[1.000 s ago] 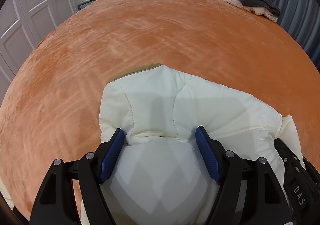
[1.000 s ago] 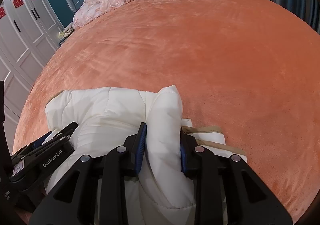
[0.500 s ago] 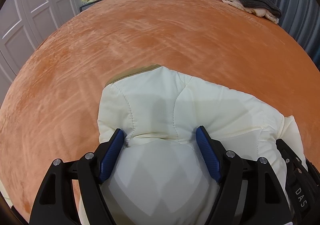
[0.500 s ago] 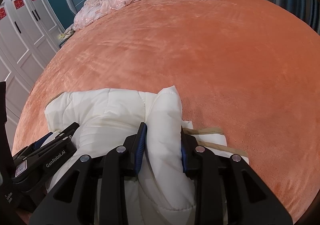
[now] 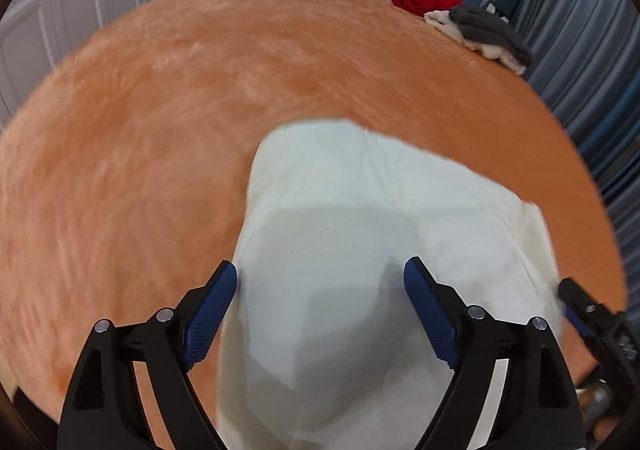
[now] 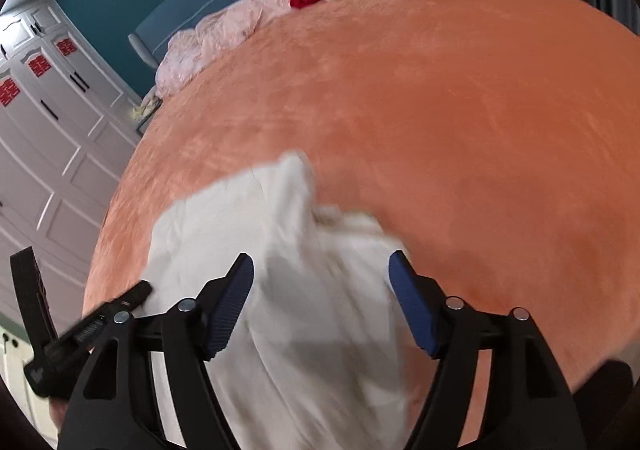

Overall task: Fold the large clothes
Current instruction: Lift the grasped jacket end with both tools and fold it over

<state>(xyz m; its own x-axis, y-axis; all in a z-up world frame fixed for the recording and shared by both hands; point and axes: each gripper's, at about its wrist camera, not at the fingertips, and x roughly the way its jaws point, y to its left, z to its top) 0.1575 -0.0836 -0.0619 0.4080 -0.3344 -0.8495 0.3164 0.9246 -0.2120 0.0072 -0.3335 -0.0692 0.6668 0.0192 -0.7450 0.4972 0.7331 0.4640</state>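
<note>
Both tools have just let go of the puffy cream quilted jacket (image 5: 360, 234), which lies folded on the orange plush bed cover (image 5: 160, 130). The left tool (image 5: 320, 290) has opened wider and pulled back above it. The right tool (image 6: 320, 282), earlier pinching a raised fold, now stands wide, its blue pads (image 6: 412, 310) clear of the fabric.

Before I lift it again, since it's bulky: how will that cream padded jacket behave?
The cream padded jacket looks puffy and quilted, so probably light but springy, apt to unfold. It sags in soft folds, so likely floppy when lifted.
</note>
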